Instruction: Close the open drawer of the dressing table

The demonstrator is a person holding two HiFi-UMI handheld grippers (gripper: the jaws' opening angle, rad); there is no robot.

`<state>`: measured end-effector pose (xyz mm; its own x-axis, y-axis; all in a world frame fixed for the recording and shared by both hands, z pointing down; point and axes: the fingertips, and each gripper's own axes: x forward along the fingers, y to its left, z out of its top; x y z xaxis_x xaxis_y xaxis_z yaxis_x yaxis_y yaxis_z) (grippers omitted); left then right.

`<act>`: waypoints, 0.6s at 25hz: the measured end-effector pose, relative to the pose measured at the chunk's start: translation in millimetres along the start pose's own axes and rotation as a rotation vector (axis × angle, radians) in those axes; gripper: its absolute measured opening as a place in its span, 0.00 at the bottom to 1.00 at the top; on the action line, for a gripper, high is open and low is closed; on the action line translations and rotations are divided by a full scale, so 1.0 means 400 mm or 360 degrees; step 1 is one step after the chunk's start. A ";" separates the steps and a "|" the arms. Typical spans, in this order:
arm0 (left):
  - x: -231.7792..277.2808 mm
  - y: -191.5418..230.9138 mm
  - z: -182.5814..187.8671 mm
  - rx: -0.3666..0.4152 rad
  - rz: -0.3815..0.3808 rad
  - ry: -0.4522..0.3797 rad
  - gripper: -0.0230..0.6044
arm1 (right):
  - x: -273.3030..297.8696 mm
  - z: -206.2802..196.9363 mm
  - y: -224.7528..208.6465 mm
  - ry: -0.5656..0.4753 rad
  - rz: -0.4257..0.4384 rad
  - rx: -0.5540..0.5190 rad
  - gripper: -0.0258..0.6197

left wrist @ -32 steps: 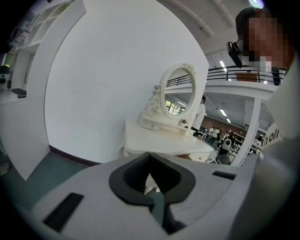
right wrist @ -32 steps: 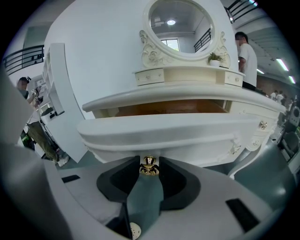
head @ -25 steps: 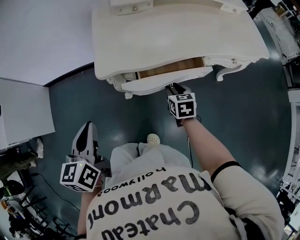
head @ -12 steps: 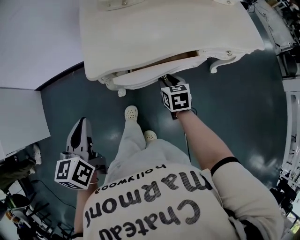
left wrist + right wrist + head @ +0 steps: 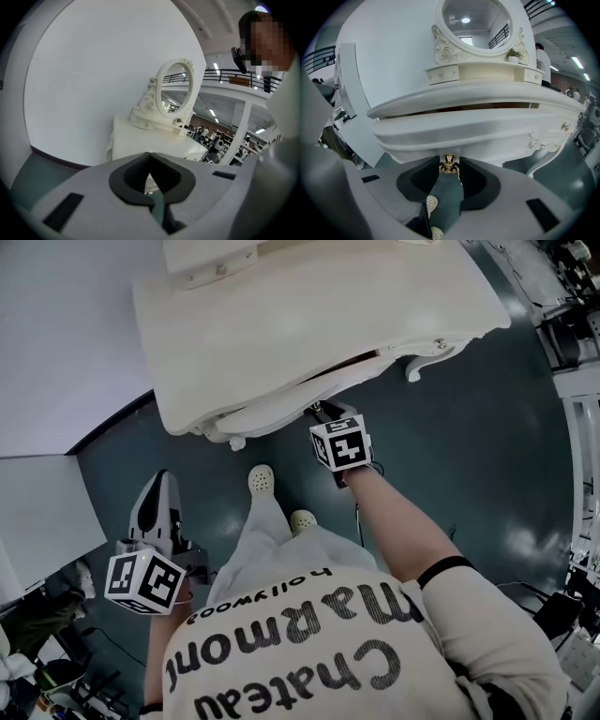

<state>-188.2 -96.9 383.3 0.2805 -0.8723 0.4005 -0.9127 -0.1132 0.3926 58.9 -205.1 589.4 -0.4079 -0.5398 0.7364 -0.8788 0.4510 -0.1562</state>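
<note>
the drawer [image 5: 487, 127], at 12 o'clock, shows a thinner gap under the bench [image 5: 309, 306] than before: nearly closed. right hand-held gripper [image 5: 326, 412] pinches its brass knob [image 5: 449, 165]; left hand-held gripper [image 5: 164, 484] pressed together, empty.

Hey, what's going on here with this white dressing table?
A person is closing the drawer of the white dressing table. The right gripper is closed on the drawer's gold knob. The drawer is almost in, with only a thin gap left under the tabletop. The left gripper hangs shut and empty at the person's side, away from the table.
</note>
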 end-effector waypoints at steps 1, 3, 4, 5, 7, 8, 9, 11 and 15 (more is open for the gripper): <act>0.003 0.000 0.001 0.0002 -0.0004 0.0003 0.05 | 0.002 0.001 0.000 0.0003 0.0001 0.0001 0.27; 0.007 0.000 0.003 0.0005 -0.0008 0.0015 0.05 | 0.003 0.004 -0.002 0.0005 -0.0003 0.0003 0.27; 0.010 0.000 0.005 0.0007 -0.0013 0.0020 0.05 | 0.003 0.006 -0.003 0.0005 -0.0006 0.0007 0.27; 0.013 0.000 0.008 0.0008 -0.0016 0.0022 0.05 | 0.004 0.007 -0.004 0.0005 -0.0007 0.0012 0.27; 0.018 0.003 0.011 -0.0002 -0.0013 0.0022 0.05 | 0.007 0.008 -0.006 0.0007 -0.0007 0.0024 0.27; 0.020 0.005 0.011 -0.0006 -0.0011 0.0022 0.05 | 0.008 0.007 -0.007 0.0009 -0.0008 0.0031 0.27; 0.020 0.007 0.010 -0.0009 -0.0011 0.0023 0.05 | 0.010 0.006 -0.007 0.0011 -0.0009 0.0039 0.28; 0.020 0.007 0.009 -0.0010 -0.0010 0.0027 0.05 | 0.011 0.005 -0.007 0.0010 -0.0013 0.0046 0.28; 0.016 0.008 0.007 -0.0021 0.0005 0.0027 0.05 | 0.014 0.011 -0.006 0.0004 -0.0013 0.0031 0.28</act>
<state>-190.2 -104.1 384.9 0.2828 -0.8645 0.4156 -0.9096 -0.1042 0.4022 57.8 -212.4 591.1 -0.4003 -0.5418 0.7391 -0.8867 0.4325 -0.1632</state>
